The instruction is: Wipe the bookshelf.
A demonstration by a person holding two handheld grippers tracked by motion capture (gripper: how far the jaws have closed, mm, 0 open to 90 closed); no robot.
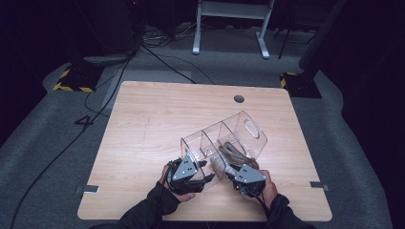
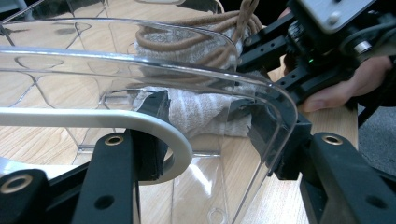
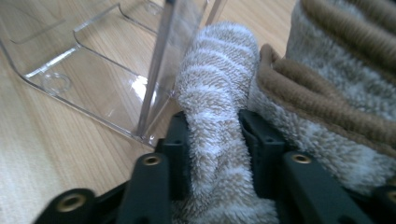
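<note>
A clear plastic organizer (image 1: 239, 131) with several compartments lies tilted on the wooden table (image 1: 143, 124). My left gripper (image 1: 203, 171) is at its near left corner, and the curved clear wall (image 2: 140, 60) spans between the jaws, touching both pads. A fuzzy grey-and-white striped sock (image 3: 217, 93) with a brown ribbed cuff (image 3: 317, 98) lies at the mouth of the organizer's right compartment. My right gripper (image 3: 215, 135) is shut on the sock's striped end, just outside the clear wall (image 3: 93, 60). The sock (image 2: 201, 109) shows through the plastic in the left gripper view.
A small dark hole (image 1: 239, 98) sits near the table's far edge. Beyond the table stand a white frame (image 1: 229, 24) and black posts with yellow-black tape (image 1: 71, 81). Cables (image 1: 95, 95) run over the grey floor at the left.
</note>
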